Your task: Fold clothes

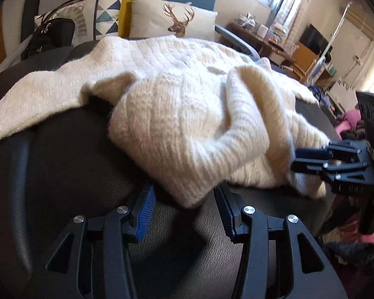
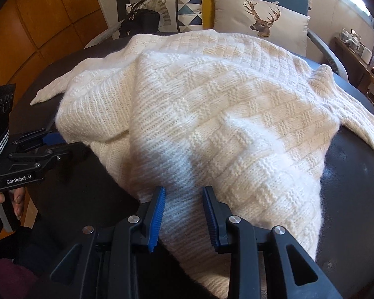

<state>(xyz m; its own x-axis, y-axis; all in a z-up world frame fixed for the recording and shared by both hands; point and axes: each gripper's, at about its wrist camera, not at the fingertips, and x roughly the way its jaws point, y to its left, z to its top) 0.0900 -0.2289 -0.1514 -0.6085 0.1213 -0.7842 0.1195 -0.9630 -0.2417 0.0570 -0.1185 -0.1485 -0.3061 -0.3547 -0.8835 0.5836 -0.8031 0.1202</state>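
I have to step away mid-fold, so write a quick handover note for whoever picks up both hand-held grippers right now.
Left hand-held gripper: jaws open, the folded corner of the cream knitted sweater between the pads, not pinched.
Right hand-held gripper: closed on a bunch of the sweater's near edge.
The sweater lies rumpled on the dark leather seat, one sleeve trailing each side.
Done: one part turned over itself.
Left: flatten, fold in the sleeves, fold the body.

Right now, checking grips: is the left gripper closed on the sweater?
No, the left gripper stands open, the cream knit sweater cuff between its untouching pads.
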